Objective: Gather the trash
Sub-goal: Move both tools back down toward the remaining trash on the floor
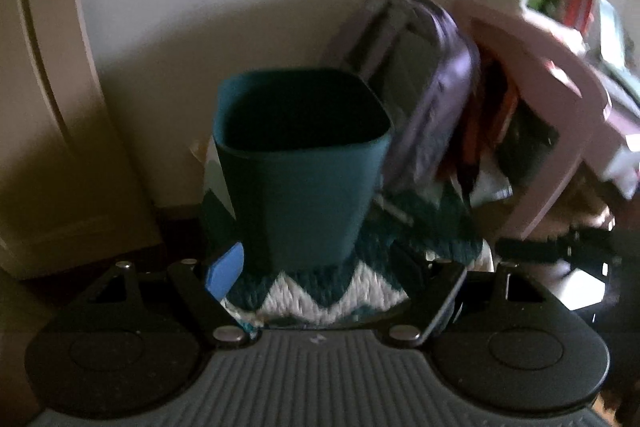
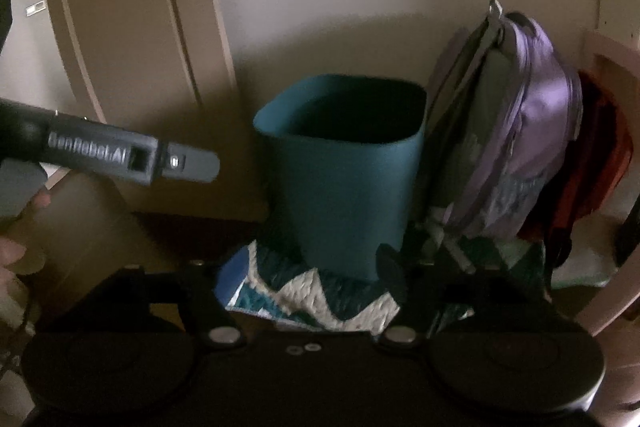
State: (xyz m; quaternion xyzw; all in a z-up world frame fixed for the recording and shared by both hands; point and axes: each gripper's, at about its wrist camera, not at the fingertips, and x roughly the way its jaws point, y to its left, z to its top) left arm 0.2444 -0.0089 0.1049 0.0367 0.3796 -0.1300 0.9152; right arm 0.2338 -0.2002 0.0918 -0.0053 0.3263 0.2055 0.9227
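We found the teal bin (image 1: 296,163) standing upright on a zigzag-patterned rug (image 1: 320,295) by the wall, with a purple backpack (image 1: 436,83) leaning just beside it and a door (image 1: 36,67) off to its other side. Its inside was too dark for us to tell whether anything lay in it. We judged it a light, stiff plastic tub with smooth, rather slippery walls that taper toward the base, so a side squeeze might slide; the rim at the open top looked the better place to pinch, 1 finger inside and 1 outside. The left gripper (image 1: 320,275) had its jaws apart with nothing between them, the bin's base showing in the gap. The right gripper (image 2: 308,279) also stood apart and empty, aimed at the same bin. No loose trash was visible to us.
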